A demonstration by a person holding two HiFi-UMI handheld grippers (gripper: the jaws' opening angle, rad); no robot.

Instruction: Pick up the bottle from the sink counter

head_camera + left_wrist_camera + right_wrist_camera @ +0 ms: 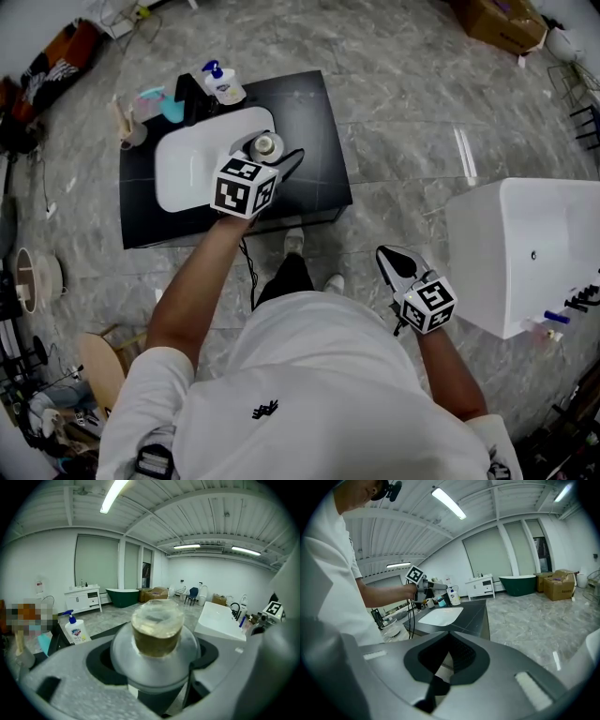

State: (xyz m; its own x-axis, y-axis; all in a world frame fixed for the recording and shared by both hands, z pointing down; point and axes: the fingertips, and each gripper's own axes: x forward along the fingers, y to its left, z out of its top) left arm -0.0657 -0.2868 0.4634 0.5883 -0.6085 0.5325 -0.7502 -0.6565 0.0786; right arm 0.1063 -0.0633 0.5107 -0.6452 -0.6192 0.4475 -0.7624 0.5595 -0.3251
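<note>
The bottle [266, 145] has a rounded clear shoulder and a short brownish neck with a clear cap. It sits upright between the jaws of my left gripper [257, 156], which is shut on it above the right side of the white sink basin [187, 169]. In the left gripper view the bottle [157, 630] fills the centre, with grey fingers [70, 677] hugging its body on both sides. My right gripper [397, 266] hangs low at my right side over the floor, away from the counter, jaws together and nothing in them [449, 637].
The black counter [314, 122] carries a pump soap bottle [223, 84], a black faucet [192, 98] and a teal cup [172, 108] behind the basin. A black cable [246, 262] drops from the left gripper. A white tub [520, 253] stands on the floor at right.
</note>
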